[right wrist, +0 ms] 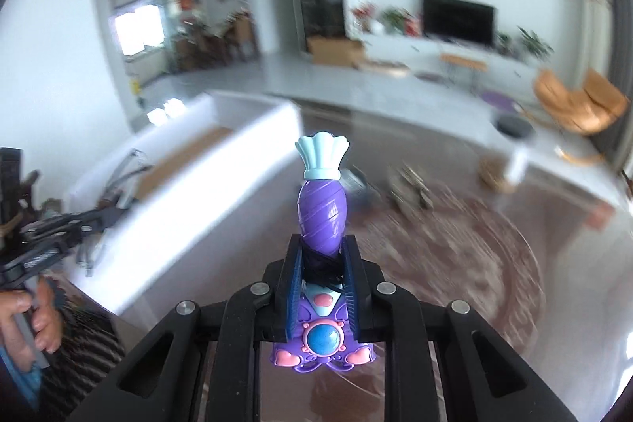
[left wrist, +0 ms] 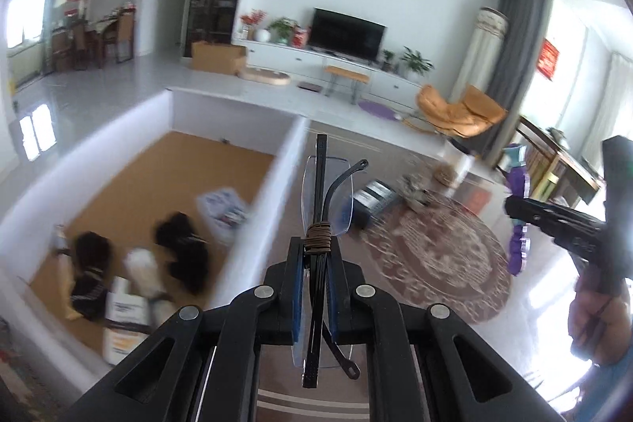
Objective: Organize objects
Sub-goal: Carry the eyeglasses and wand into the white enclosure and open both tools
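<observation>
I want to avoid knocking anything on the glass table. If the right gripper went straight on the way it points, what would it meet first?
Probably the dark box lying on the glass table, just beyond the tip of the purple toy that the right gripper holds. Blur leaves the depth unclear.

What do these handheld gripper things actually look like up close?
Both the left gripper and right gripper are matte black plastic linkages with silver round rivets, triangular cut-outs in the arms, and blue ridged pads lining the fingers. A bare hand with a blue cuff grips each handle.

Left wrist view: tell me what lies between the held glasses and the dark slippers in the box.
The box's white wall separates the glasses from the slippers.
</observation>
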`<state>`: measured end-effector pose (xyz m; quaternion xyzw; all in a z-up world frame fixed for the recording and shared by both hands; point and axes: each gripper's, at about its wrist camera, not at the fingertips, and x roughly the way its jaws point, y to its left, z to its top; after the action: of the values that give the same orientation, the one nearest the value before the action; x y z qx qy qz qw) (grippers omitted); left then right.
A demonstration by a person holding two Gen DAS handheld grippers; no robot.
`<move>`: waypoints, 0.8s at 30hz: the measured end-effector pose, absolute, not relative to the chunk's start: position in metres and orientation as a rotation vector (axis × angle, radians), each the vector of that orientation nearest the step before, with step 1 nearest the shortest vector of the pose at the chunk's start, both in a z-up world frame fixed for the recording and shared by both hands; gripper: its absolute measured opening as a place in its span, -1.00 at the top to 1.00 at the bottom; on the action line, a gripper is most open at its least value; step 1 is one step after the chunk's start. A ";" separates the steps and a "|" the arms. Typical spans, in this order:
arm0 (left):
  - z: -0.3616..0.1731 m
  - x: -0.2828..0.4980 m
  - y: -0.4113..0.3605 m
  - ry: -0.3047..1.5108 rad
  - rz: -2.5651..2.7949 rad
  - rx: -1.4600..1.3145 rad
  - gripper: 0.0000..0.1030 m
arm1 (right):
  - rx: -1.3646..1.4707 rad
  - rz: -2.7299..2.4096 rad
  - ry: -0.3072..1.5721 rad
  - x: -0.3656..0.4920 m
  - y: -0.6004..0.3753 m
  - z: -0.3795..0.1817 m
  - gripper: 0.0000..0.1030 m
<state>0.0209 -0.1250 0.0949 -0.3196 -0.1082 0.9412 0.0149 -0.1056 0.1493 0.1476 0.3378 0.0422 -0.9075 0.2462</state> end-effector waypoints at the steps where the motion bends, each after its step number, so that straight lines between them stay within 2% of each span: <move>1: 0.099 0.019 -0.144 -0.339 2.970 -1.014 0.81 | 0.889 -2.441 0.106 -0.107 0.131 0.159 0.62; 8: 0.073 -0.006 -0.245 -0.447 3.049 -1.286 0.81 | 0.842 -2.193 0.003 -0.124 0.003 0.184 0.62; 12: 0.044 -0.013 -0.275 -0.472 3.055 -1.461 0.80 | 0.924 -2.076 0.066 -0.137 -0.079 0.160 0.62; 15: 0.027 -0.014 -0.287 -0.504 3.047 -1.582 0.68 | 1.018 -2.008 0.129 -0.149 -0.128 0.131 0.61; 16: 0.022 -0.016 -0.289 -0.517 3.043 -1.621 0.44 | 1.047 -1.994 0.141 -0.153 -0.141 0.119 0.59; 17: 0.017 -0.015 -0.291 -0.532 3.043 -1.654 -0.02 | 1.073 -1.984 0.146 -0.156 -0.151 0.110 0.52; 18: 0.015 -0.014 -0.292 -0.539 3.056 -1.665 -0.25 | 1.108 -1.973 0.145 -0.161 -0.161 0.099 0.27; 19: 0.015 -0.010 -0.291 -0.539 3.096 -1.648 -0.59 | 1.121 -1.973 0.135 -0.164 -0.163 0.094 0.08; 20: 0.017 -0.007 -0.287 -0.534 3.128 -1.620 -0.71 | 1.123 -1.983 0.117 -0.166 -0.164 0.090 -0.28; 21: 0.020 -0.002 -0.284 -0.530 3.154 -1.589 -0.73 | 1.113 -2.001 0.097 -0.166 -0.161 0.090 -0.45; 24: 0.022 0.002 -0.272 -0.518 3.172 -1.528 -0.73 | 1.032 -2.066 0.054 -0.159 -0.140 0.100 -0.52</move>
<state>0.0021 -0.2723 0.0222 -0.4201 -0.1425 0.8720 -0.2070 -0.1590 -0.1396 0.1004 0.4087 0.0215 -0.8182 0.4037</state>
